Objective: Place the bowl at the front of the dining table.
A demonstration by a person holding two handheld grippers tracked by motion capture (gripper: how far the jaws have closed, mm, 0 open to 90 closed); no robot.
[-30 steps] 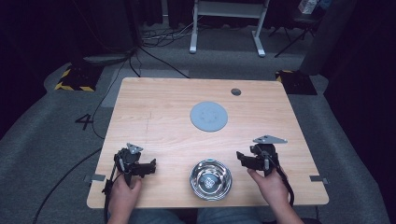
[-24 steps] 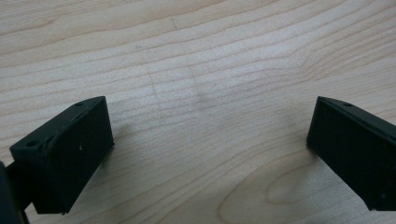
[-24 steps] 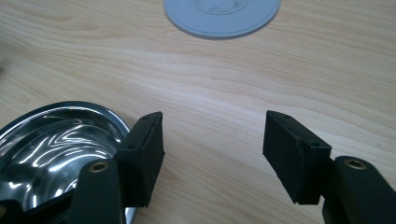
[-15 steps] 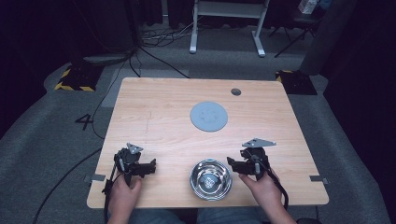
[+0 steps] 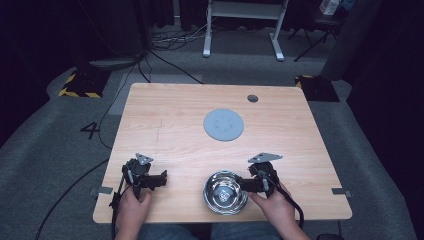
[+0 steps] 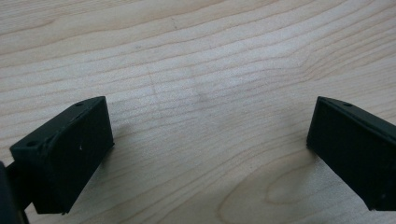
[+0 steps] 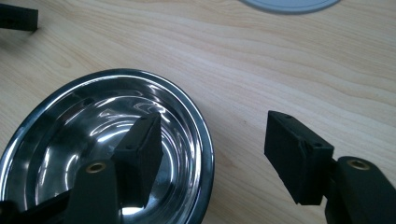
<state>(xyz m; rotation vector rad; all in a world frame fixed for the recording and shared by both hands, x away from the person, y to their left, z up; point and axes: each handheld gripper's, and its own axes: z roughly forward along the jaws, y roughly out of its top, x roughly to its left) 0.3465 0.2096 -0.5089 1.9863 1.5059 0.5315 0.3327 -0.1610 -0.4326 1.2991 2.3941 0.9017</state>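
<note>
Steel bowl (image 5: 225, 192) sits at the bench's (image 5: 165, 125) near edge, not yet lifted. Right gripper (image 5: 246, 184) straddles its rim, jaws wide apart, one inside the bowl and one outside, nothing pinched. Left gripper (image 5: 161, 179) rests apart, jaws spread, empty. Grey disc (image 5: 223, 124) lies mid-bench, possibly the destination. Grasp seems about to begin.

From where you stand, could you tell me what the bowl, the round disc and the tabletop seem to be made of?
The bowl looks like polished metal, likely stainless steel: mirror-bright with sharp reflections. The round disc is matte grey, perhaps plastic or rubber; too far to tell. The tabletop shows pale wood grain, either real wood or laminate.
</note>
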